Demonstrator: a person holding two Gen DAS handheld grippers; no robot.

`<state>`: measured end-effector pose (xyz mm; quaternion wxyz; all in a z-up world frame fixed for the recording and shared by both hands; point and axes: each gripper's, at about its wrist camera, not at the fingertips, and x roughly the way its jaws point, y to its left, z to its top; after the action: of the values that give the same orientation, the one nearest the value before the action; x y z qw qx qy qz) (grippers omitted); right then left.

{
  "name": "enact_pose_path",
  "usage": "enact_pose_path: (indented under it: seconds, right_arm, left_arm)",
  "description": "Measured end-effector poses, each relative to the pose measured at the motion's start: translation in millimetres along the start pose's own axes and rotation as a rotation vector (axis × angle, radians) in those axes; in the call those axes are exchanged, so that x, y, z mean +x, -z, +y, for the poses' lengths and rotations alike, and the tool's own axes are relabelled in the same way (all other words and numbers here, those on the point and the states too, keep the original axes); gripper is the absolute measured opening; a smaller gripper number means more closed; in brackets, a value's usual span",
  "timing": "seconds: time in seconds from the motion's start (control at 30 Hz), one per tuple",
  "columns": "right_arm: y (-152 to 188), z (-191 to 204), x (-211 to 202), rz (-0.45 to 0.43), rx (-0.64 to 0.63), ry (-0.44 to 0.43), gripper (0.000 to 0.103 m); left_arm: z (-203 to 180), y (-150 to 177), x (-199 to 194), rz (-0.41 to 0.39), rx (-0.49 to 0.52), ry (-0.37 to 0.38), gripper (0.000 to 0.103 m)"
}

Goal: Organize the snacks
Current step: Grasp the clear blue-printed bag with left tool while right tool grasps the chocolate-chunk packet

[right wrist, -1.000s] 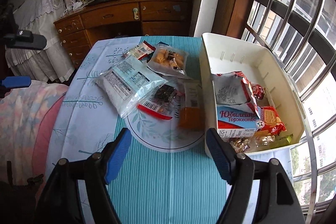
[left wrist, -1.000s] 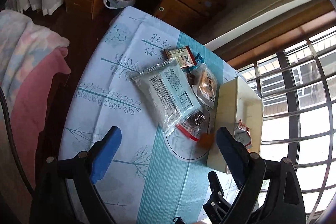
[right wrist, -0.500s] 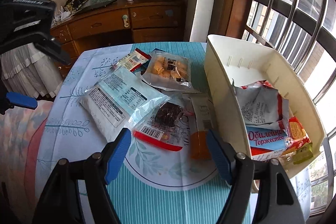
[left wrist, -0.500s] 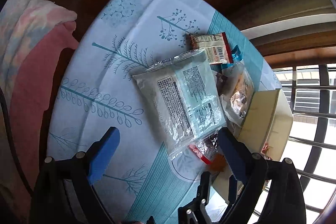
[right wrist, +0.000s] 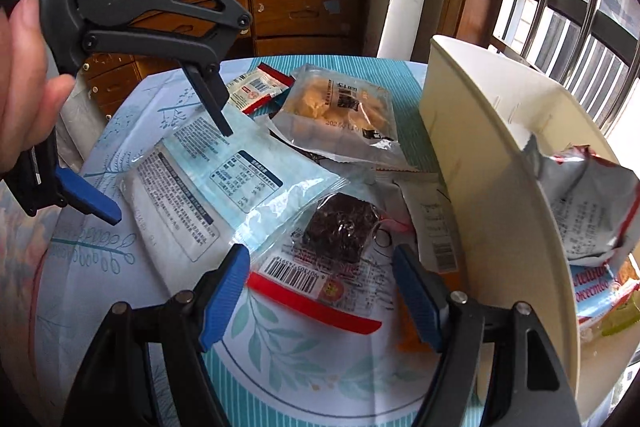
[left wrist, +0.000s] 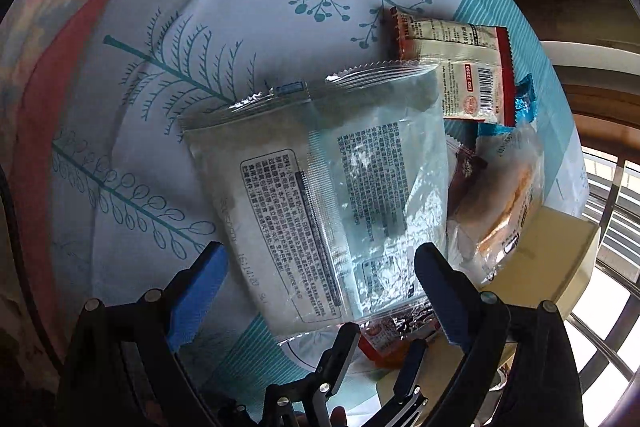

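The left gripper (left wrist: 320,287) hangs with blue pads spread wide above the large pale-blue clear-plastic snack pouch (left wrist: 320,195) on the leaf-printed tablecloth (left wrist: 248,11); the right gripper (right wrist: 320,291) gapes over the red-edged dark brownie packet (right wrist: 332,251); the cream plastic bin (right wrist: 492,187) stands just beside.
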<state>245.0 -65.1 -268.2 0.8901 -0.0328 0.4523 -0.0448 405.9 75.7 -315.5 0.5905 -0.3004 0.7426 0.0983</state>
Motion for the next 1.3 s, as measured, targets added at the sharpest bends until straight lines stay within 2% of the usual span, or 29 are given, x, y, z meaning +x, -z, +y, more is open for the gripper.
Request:
enact_pose_path:
  seconds: [0.1,0.17,0.43,0.5,0.6,0.7,0.77,0.8,0.83,1.03,1.17,1.3]
  right_arm:
    - [-2,0,8,0.001,-0.005,-0.01,0.074]
    - [-3,-1,11,0.0,-0.006,-0.019,0.074]
    - [-3,-10,21,0.005,0.025,-0.057,0.072]
    - [-3,-13,24,0.008,0.039,-0.073,0.067]
    - [-4,-18,27,0.006,0.047,-0.053,0.051]
    - [-4,-25,31,0.018,0.077,-0.084,0.051]
    - [-5,-26,32,0.025,0.08,-0.088,0.043]
    - [-5,-26,32,0.026,0.081,-0.08,0.035]
    - [-4,-27,33,0.025,0.08,-0.071,0.033]
    - [-4,-31,34,0.038,0.091,-0.099,0.02]
    - [-4,-30,33,0.05,0.098,-0.107,0.016]
    - [-4,-29,27,0.06,0.096,-0.119,0.014]
  left_arm:
    - [-4,-5,10,0.005,-0.007,-0.014,0.096]
    - [-7,-8,16,0.009,-0.008,-0.028,0.102]
    - [-23,-18,36,0.005,-0.019,-0.05,0.103]
    - [-26,-20,37,-0.001,-0.023,-0.049,0.103]
    - [-32,-26,40,-0.018,-0.032,-0.06,0.103]
    - [-37,-25,41,-0.039,-0.036,-0.07,0.103]
    - [-39,-23,41,-0.048,-0.041,-0.067,0.103]
    - [-39,-22,42,-0.055,-0.041,-0.068,0.103]
    - [-40,-21,42,-0.061,-0.04,-0.069,0.103]
    - [-42,-4,43,-0.092,-0.029,-0.075,0.103]
    - [-44,-1,43,-0.098,-0.014,-0.08,0.098]
    - [-30,7,31,-0.102,0.032,-0.084,0.094]
